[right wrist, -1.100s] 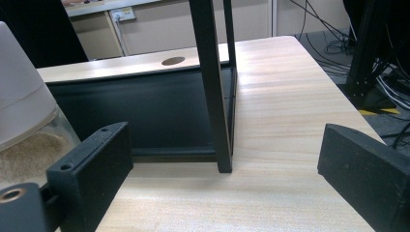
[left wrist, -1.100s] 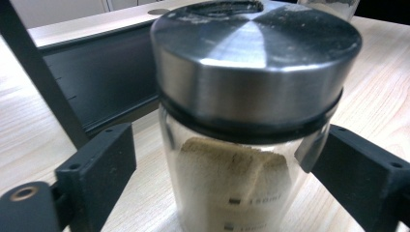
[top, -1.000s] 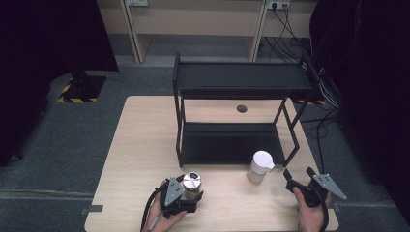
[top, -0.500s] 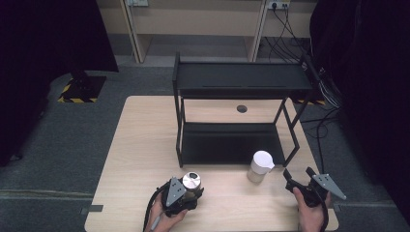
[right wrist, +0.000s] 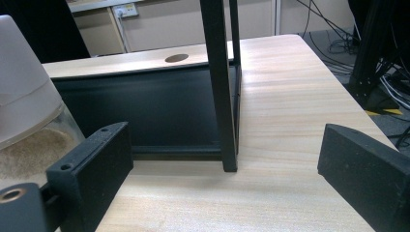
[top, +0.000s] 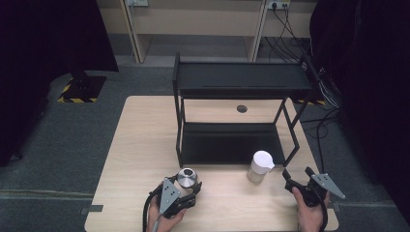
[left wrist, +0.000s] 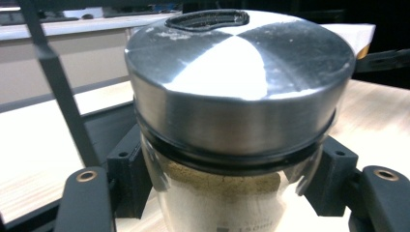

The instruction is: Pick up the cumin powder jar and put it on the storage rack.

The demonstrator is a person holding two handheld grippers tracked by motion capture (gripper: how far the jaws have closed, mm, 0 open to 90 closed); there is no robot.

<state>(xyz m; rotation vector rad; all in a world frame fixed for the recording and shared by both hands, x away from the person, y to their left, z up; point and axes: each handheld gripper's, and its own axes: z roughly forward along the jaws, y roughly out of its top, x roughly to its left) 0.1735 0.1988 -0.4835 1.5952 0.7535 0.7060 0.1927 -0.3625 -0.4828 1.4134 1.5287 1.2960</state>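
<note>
**Inspector:** Now, the left tool [top: 189, 189] first. What does it have?

**Assistant:** Its jaws have just been closing and are clamped on the jar [top: 187, 178], one pad on each side of the glass body. In the left gripper view the jar [left wrist: 237, 121] stands upright between the jaws, its brushed metal lid on top, with a pale brown powder inside.

**Inspector:** Where does the jar sit?

**Assistant:** On the desk [top: 140, 140], near the front edge, left of centre, just in front of the black shelf rack [top: 239, 82].

**Inspector:** And the right tool [top: 296, 178]?

**Assistant:** Its jaws are spread wide and hold nothing. It rests low at the front right of the desk, held by the person's right hand [top: 309, 212]. In the right gripper view bare wood and one leg of the rack [right wrist: 220, 87] lie between the jaws.

**Inspector:** Anything near it?

**Assistant:** A second jar with a white lid [top: 260, 166] stands upright just to its left, close to the rack's front right leg. The jaws are apart from it.
</note>
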